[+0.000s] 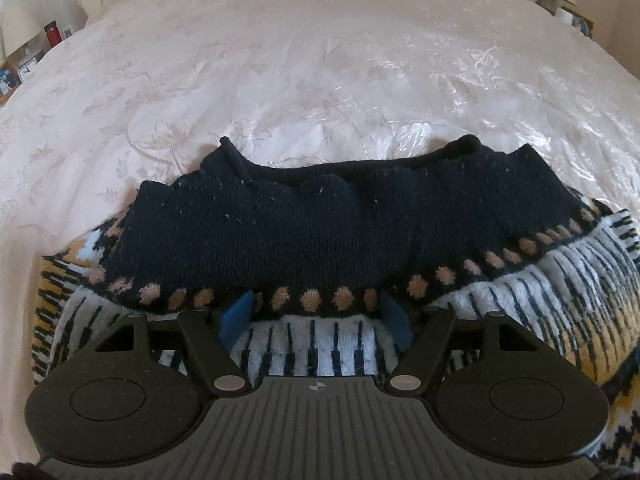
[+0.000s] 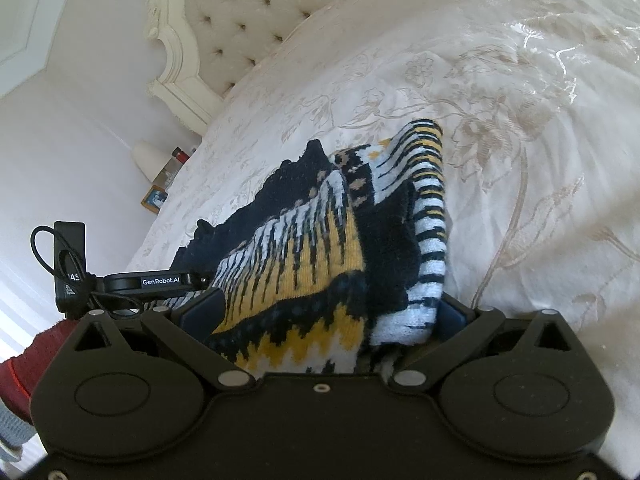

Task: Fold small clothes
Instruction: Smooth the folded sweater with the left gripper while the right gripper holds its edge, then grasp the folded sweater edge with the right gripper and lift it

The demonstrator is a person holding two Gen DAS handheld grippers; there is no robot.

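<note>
The sweater (image 1: 320, 216) lies bunched on the near part of the bed (image 1: 280, 60), dark collar on the far side, so both ends can be worked at once. The left gripper (image 1: 316, 316) stands apart, blue pads straddling the dotted band, probably to pinch it. The right gripper (image 2: 320, 316) is clamped on a thick wad, likely anchoring it.
</note>
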